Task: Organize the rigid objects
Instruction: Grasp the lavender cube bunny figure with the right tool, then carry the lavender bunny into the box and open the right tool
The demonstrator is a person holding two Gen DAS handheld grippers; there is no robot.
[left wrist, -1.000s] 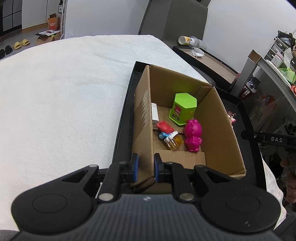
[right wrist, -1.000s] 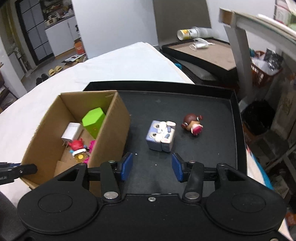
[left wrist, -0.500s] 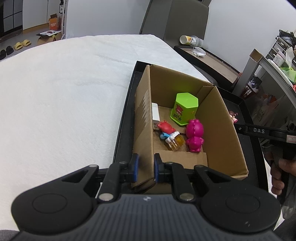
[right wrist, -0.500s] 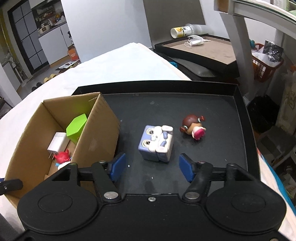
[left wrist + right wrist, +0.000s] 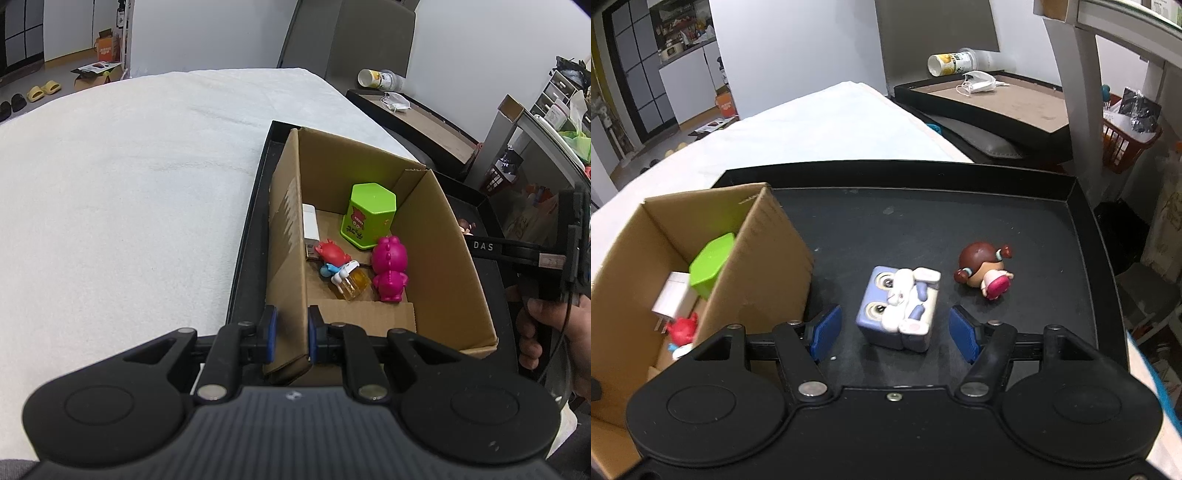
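White cloth-covered table (image 5: 122,192) fills the left wrist view w/ a black shallow tray (image 5: 246,258) on it; left gripper (image 5: 290,334) is clamped on the near left wall of the open brown cardboard box (image 5: 448,266), which holds a green hexagonal tub (image 5: 368,216), magenta dino figure (image 5: 389,271), red toy (image 5: 330,252) & white charger (image 5: 311,226). Right wrist view: right gripper (image 5: 894,330), jaws wide apart, empty, straddles the lavender cube toy (image 5: 899,308) on the tray floor just right of the box, brown-haired doll figure (image 5: 983,269) lying nearby.

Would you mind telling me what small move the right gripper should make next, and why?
Probably ease the right gripper forward and down a little, then close on the blue cube toy. Its jaws are open and the cube lies centred just ahead of the blue pads, not yet between them. The left gripper is clamped on the cardboard box wall, steadying it for the drop.
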